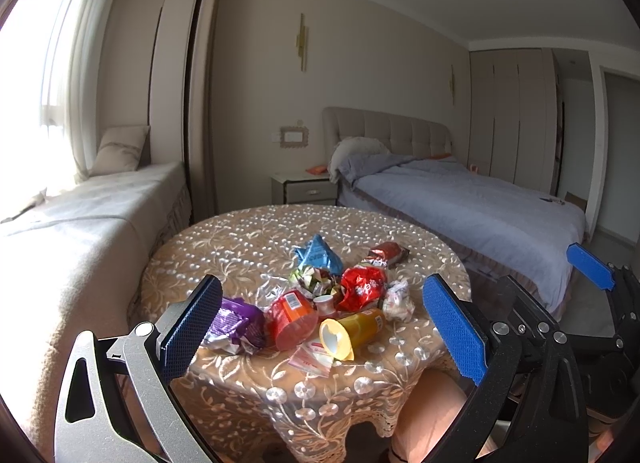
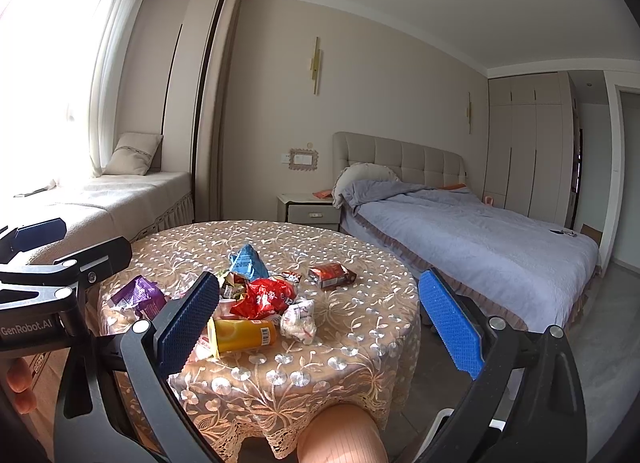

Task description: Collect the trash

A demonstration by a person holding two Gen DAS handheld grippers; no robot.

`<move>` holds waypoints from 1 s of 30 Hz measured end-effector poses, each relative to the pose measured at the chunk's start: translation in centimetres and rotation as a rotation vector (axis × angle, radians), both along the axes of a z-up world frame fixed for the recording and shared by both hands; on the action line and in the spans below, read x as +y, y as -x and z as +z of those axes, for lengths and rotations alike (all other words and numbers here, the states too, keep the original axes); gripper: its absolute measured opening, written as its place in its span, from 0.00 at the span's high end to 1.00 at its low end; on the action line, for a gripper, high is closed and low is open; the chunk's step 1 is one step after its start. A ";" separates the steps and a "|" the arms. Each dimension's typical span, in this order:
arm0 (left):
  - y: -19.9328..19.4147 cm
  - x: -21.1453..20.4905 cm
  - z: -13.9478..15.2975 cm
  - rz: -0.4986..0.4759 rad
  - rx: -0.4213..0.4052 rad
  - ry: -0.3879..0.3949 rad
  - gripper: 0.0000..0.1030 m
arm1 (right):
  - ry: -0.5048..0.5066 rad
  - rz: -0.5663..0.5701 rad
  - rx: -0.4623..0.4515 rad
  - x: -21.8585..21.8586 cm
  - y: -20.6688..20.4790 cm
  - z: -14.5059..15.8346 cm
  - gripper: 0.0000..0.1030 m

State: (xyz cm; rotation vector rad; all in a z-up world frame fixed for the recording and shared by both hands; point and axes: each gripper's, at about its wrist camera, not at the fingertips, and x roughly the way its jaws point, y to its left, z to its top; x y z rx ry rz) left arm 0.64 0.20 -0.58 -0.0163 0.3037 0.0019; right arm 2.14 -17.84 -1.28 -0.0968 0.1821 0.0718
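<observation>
A heap of trash lies on a round table with a lace cloth. It holds a blue wrapper, a red bag, a brown packet, a purple wrapper, an orange cup, a tipped yellow cup and crumpled tissue. My left gripper is open, above the table's near edge, short of the heap. My right gripper is open beside it, further right.
A person's knee sits under the table's near edge. A bed with a grey quilt stands close on the right, a nightstand behind, and a cushioned window bench on the left.
</observation>
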 end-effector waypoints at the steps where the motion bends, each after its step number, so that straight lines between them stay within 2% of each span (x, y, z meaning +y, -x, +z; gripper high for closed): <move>1: 0.0 0.0 0.0 0.001 0.000 -0.001 0.05 | -0.001 -0.001 0.000 0.0 0.0 0.0 0.04; 21: 0.1 0.6 0.1 0.015 -0.004 0.016 0.05 | -0.006 0.001 0.011 0.1 -0.2 -0.1 0.04; 30: -1.4 0.9 -1.2 0.032 0.042 0.008 0.05 | -0.001 0.008 0.062 0.4 -1.9 -1.3 0.04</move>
